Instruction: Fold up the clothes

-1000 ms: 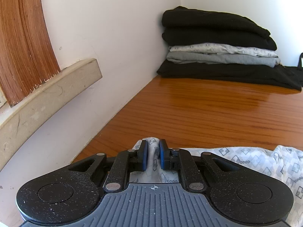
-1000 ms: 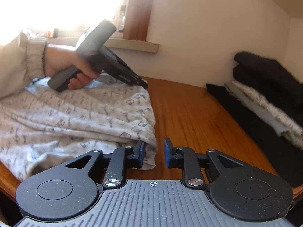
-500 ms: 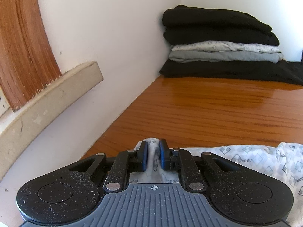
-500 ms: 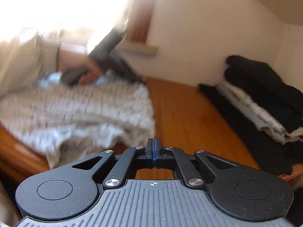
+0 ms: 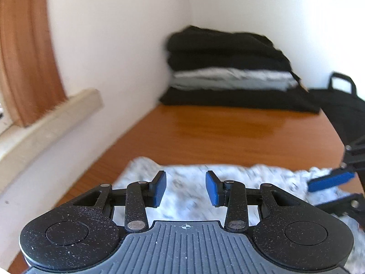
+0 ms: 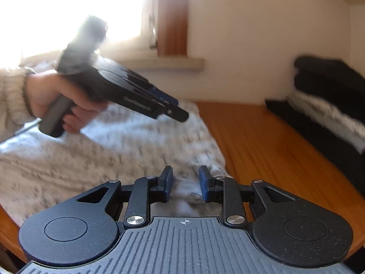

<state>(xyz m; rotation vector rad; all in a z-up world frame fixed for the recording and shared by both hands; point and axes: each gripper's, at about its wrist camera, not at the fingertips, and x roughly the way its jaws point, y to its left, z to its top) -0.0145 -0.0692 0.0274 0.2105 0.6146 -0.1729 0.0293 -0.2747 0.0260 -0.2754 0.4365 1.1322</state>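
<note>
A white garment with a grey pattern [image 5: 189,196] lies spread on the wooden table [image 5: 228,137]. My left gripper [image 5: 186,188] hovers over its near edge. Its jaws are opening, and the cloth lies below the gap with no pad pressing on it. In the right wrist view a hand [image 6: 52,98] holds that left gripper [image 6: 176,109] above the garment [image 6: 114,155]. My right gripper [image 6: 186,183] is over the garment's right corner, jaws opening, pads clear of the cloth. Its blue pad also shows at the right edge of the left wrist view, right gripper [image 5: 324,193].
A stack of folded black and grey clothes [image 5: 228,68] stands in the far corner against the white wall, with a black bag [image 5: 342,105] beside it. A window ledge [image 5: 57,114] and a wooden frame [image 6: 173,22] run along the left. Bare wood [image 6: 262,148] separates garment and stack.
The left jaws, earlier shut on a fold of the garment, have let it go and spread apart. The right jaws closed empty, then reopened, and now sit over the garment's corner.
</note>
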